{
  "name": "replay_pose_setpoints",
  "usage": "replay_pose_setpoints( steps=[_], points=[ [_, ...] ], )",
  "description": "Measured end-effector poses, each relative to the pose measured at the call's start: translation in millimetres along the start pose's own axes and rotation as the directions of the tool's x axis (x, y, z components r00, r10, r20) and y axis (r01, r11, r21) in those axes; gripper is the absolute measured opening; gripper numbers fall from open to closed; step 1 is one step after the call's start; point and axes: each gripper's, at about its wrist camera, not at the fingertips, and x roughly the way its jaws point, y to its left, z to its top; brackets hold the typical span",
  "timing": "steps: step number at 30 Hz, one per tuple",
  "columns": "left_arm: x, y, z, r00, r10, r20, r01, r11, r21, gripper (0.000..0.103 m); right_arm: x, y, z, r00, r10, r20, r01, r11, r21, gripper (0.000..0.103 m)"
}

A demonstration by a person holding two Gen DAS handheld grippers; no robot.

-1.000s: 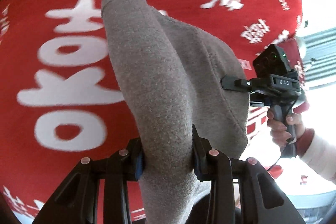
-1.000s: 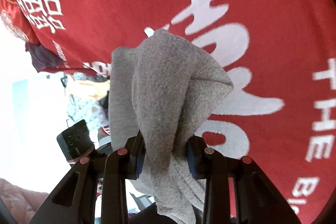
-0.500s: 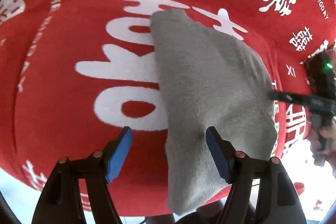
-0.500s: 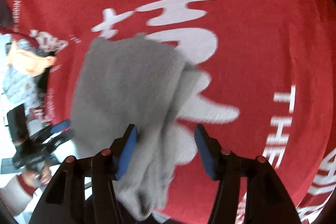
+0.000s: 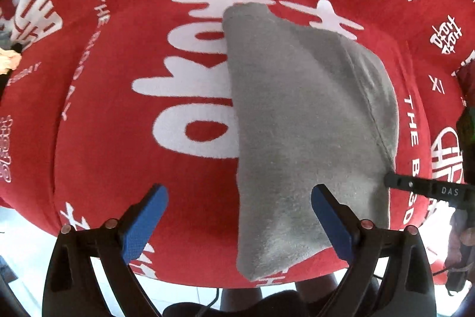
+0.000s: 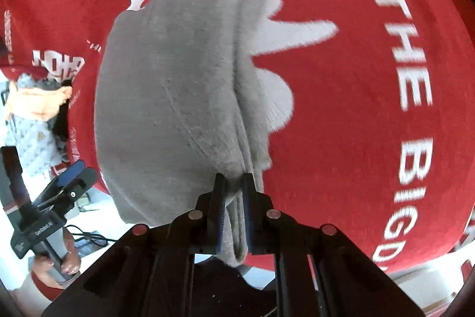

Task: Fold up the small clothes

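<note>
A folded grey knitted cloth lies flat on a red blanket printed with white characters. My left gripper points down over the cloth's near end. Its jaws are opening wide, and the blue pads touch nothing. Only the cloth's left edge lies below the gap. My right gripper is closing tight on a fold at the near edge of the grey cloth, which is pinched between its pads. The right gripper shows at the cloth's right side in the left wrist view; the left gripper sits at lower left in the right wrist view.
The red blanket drapes over a rounded surface whose near edge drops to a white floor. Other clothes, orange and pale patterned, are piled at its left end. A person's hand grips the left handle.
Both grippers let go of the lifted grey cloth and it dropped flat on the blanket. The left jaws spread wide. The right jaws opened, then shut on the cloth's near edge.
</note>
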Motion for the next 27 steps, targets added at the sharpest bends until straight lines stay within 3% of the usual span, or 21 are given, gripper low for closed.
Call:
replay_pose_setpoints(
  steps=[5, 10, 12, 13, 14, 15, 18, 20, 22, 24, 27],
  points=[
    [-20.8, 8.2, 0.0, 0.999, -0.019, 0.038, 0.021, 0.998, -0.051, 0.098, -12.0, 2.7, -14.9, 0.991, -0.132, -0.007, 0.132, 0.991, -0.022, 0.012],
    [-40.2, 10.6, 1.8, 0.999, 0.028, 0.041, -0.025, 0.998, -0.062, 0.098, -40.7, 28.6, -31.1, 0.987, -0.155, 0.039, 0.156, 0.987, -0.035, 0.012],
    [-47.9, 8.4, 1.3, 0.998, 0.054, 0.045, -0.052, 0.998, -0.045, 0.098, -49.9, 42.4, -36.9, 0.986, -0.156, 0.060, 0.158, 0.986, -0.045, 0.017],
    [-51.2, 7.2, 0.8, 0.997, 0.067, 0.046, -0.065, 0.997, -0.038, 0.098, -53.7, 45.5, -37.2, 0.985, -0.156, 0.068, 0.160, 0.986, -0.047, 0.032],
    [-54.4, 5.7, 0.2, 0.996, 0.077, 0.044, -0.076, 0.997, -0.027, 0.098, -56.0, 53.2, -37.0, 0.984, -0.161, 0.074, 0.165, 0.985, -0.047, 0.058],
    [-56.8, 4.1, -0.5, 0.996, 0.085, 0.039, -0.084, 0.996, -0.018, 0.098, -59.9, 61.6, -38.6, 0.984, -0.159, 0.084, 0.164, 0.985, -0.046, 0.068],
    [-66.2, -0.3, -3.6, 0.994, 0.099, 0.036, -0.099, 0.995, -0.002, 0.098, -69.7, 81.5, -40.5, 0.981, -0.155, 0.114, 0.162, 0.985, -0.057, 0.072],
    [-71.9, -1.9, -5.3, 0.996, 0.091, 0.025, -0.091, 0.996, -0.002, 0.098, -77.2, 94.2, -42.3, 0.974, -0.176, 0.143, 0.187, 0.980, -0.069, 0.083],
    [-77.3, -3.3, -6.5, 0.997, 0.082, 0.013, -0.082, 0.997, -0.004, 0.098, -86.1, 106.4, -46.4, 0.964, -0.193, 0.183, 0.210, 0.974, -0.080, 0.088],
    [-82.8, -5.5, -7.2, 0.997, 0.076, 0.000, -0.076, 0.997, 0.003, 0.098, -94.7, 115.8, -48.8, 0.956, -0.203, 0.211, 0.226, 0.970, -0.091, 0.101],
    [-89.7, -6.8, -7.0, 0.998, 0.067, -0.022, -0.067, 0.998, 0.006, 0.098, -102.2, 129.1, -51.6, 0.941, -0.238, 0.242, 0.268, 0.958, -0.102, 0.103]
  ],
)
